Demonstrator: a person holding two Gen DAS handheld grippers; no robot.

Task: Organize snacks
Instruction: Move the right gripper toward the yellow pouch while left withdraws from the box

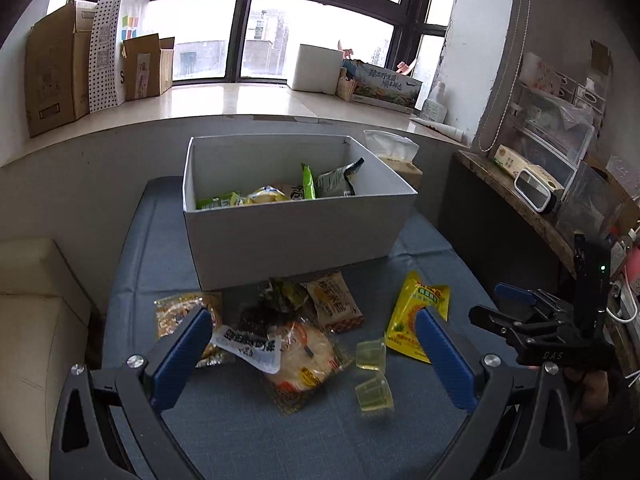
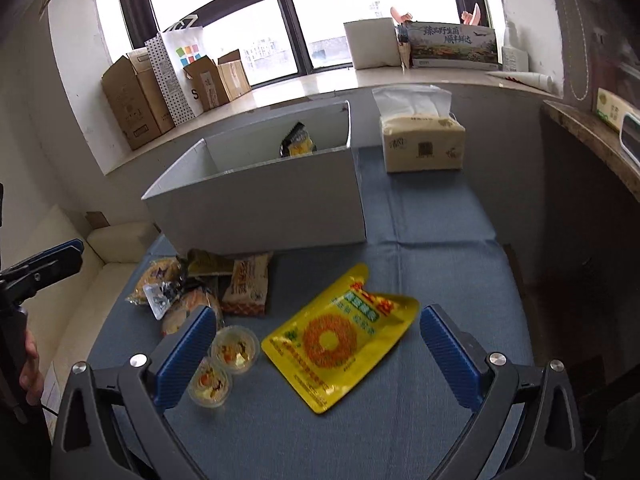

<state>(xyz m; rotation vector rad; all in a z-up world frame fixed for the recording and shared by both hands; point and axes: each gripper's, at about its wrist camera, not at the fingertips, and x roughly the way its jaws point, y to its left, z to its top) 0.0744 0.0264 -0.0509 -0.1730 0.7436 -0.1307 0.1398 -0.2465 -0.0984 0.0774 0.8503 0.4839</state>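
Observation:
A white box (image 1: 296,236) stands on the blue tablecloth and holds several snack packs; it also shows in the right wrist view (image 2: 264,208). In front of it lies a pile of snack packets (image 1: 280,332), a yellow pouch (image 1: 416,312) and two clear jelly cups (image 1: 372,376). My left gripper (image 1: 312,344) is open and empty above the pile. My right gripper (image 2: 316,344) is open and empty above the yellow pouch (image 2: 340,336). The jelly cups (image 2: 224,364) lie by its left finger. The pile (image 2: 200,284) lies further left.
A tissue pack (image 2: 420,144) stands right of the box. Cardboard boxes (image 1: 60,76) and a paper bag (image 1: 116,44) stand on the window sill. A cluttered shelf (image 1: 540,184) is on the right, a cream cushion (image 1: 36,312) on the left.

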